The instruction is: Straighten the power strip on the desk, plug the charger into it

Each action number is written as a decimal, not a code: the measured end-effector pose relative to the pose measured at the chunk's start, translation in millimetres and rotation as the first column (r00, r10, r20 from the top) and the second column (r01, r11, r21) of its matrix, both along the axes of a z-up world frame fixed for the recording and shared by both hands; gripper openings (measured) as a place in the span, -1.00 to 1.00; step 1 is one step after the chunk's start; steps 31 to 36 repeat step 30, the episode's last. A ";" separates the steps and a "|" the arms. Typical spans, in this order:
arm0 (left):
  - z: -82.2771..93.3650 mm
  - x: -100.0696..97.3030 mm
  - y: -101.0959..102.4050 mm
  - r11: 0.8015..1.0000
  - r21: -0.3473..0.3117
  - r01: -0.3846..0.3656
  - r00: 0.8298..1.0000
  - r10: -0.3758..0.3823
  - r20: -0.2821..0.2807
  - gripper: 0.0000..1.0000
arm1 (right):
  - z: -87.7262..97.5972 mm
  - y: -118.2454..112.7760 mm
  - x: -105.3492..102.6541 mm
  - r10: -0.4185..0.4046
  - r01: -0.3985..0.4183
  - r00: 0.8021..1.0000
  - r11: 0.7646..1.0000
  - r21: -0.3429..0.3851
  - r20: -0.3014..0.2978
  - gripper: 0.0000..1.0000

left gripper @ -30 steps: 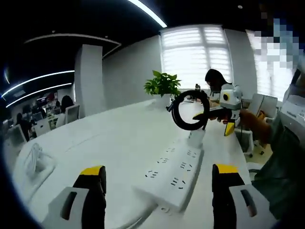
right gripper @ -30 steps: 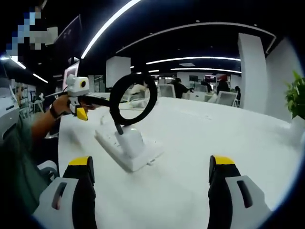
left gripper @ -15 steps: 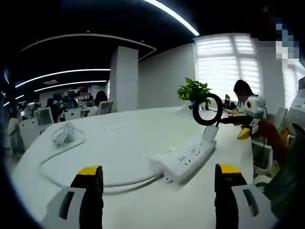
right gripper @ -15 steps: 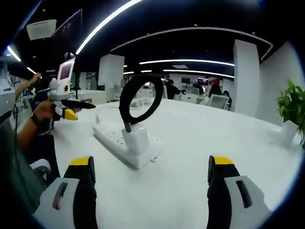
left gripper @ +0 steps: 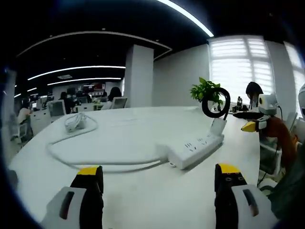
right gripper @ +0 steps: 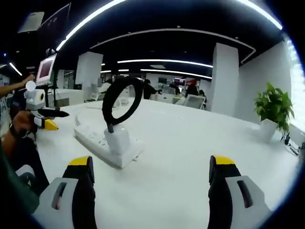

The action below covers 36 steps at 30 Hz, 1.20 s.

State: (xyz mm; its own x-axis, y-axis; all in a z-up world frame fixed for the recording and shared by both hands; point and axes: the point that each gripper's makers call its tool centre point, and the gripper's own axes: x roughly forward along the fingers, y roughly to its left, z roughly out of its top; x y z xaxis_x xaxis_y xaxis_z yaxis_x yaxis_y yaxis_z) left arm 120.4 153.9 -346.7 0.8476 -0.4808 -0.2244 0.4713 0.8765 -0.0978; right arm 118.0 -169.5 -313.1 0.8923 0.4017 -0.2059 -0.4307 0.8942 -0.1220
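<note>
Both tongs (left gripper: 159,200) (right gripper: 150,191) have backed away, jaws apart and empty; charger (right gripper: 117,140) sits plugged in strip (left gripper: 196,149): task looks done.

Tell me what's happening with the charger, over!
Both grippers open, holding nothing. Charger plugged upright into the power strip, black cable loop above it. Nothing blocking.

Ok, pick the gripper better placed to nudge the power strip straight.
Left, likely: the power strip lies ahead between its open jaws with free sides. From the right gripper, the plugged charger fronts it.
</note>
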 end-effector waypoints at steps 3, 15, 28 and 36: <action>6.2 -1.9 -4.4 1.000 -0.021 0.015 1.000 -0.014 0.010 0.97 | 0.9 9.5 -3.3 0.032 -0.032 0.999 0.999 0.035 -0.005 0.99; 17.0 -8.7 -17.7 0.999 -0.008 0.043 0.999 -0.043 0.033 0.96 | 4.3 7.8 -2.7 0.021 -0.022 1.000 0.999 0.042 0.011 0.97; 23.1 -8.6 -19.1 0.999 -0.001 0.035 0.998 -0.035 0.045 0.95 | 10.6 14.3 -7.4 0.061 -0.062 0.998 0.996 0.059 0.023 0.96; 21.6 -9.0 -20.0 0.999 0.001 0.038 0.999 -0.038 0.040 0.95 | 11.4 13.6 -6.7 0.064 -0.066 0.998 0.996 0.068 0.023 0.95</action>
